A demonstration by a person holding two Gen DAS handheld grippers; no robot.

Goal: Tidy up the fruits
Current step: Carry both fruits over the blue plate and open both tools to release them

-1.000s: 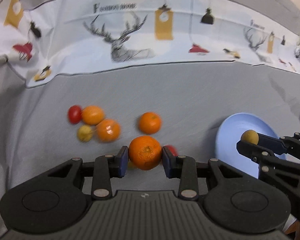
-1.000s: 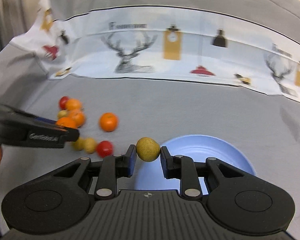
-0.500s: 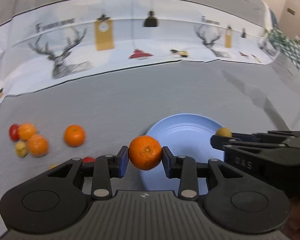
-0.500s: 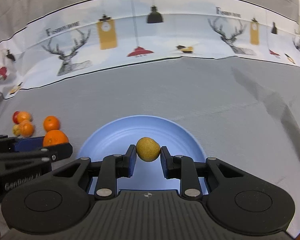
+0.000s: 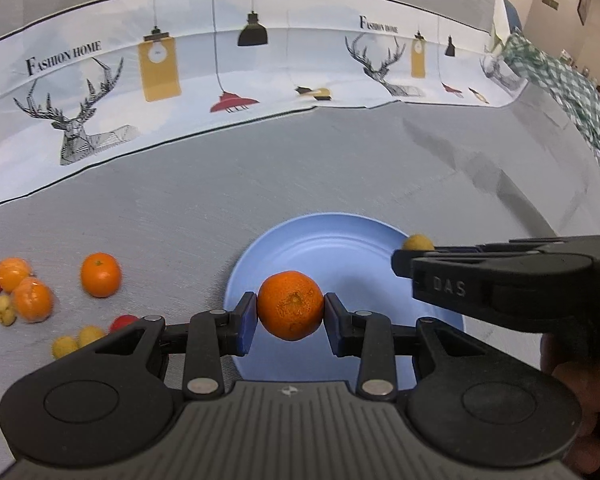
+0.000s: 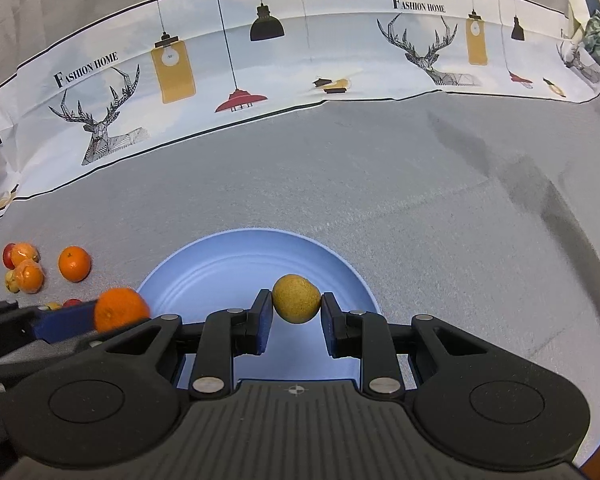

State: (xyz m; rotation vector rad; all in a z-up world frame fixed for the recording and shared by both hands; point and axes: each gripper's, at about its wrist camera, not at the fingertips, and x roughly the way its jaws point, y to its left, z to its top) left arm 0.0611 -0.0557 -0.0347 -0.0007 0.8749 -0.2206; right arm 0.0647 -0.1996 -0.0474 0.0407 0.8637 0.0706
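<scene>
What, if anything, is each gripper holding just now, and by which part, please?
Left gripper: orange mandarin, pinched across its sides. Right gripper: small yellow fruit, likewise by its sides.

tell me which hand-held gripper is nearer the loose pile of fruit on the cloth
Left. The left hand-held gripper, holding an orange, is over the blue plate's edge beside the pile. The right hand-held gripper, holding a yellow fruit, is farther away.
</scene>
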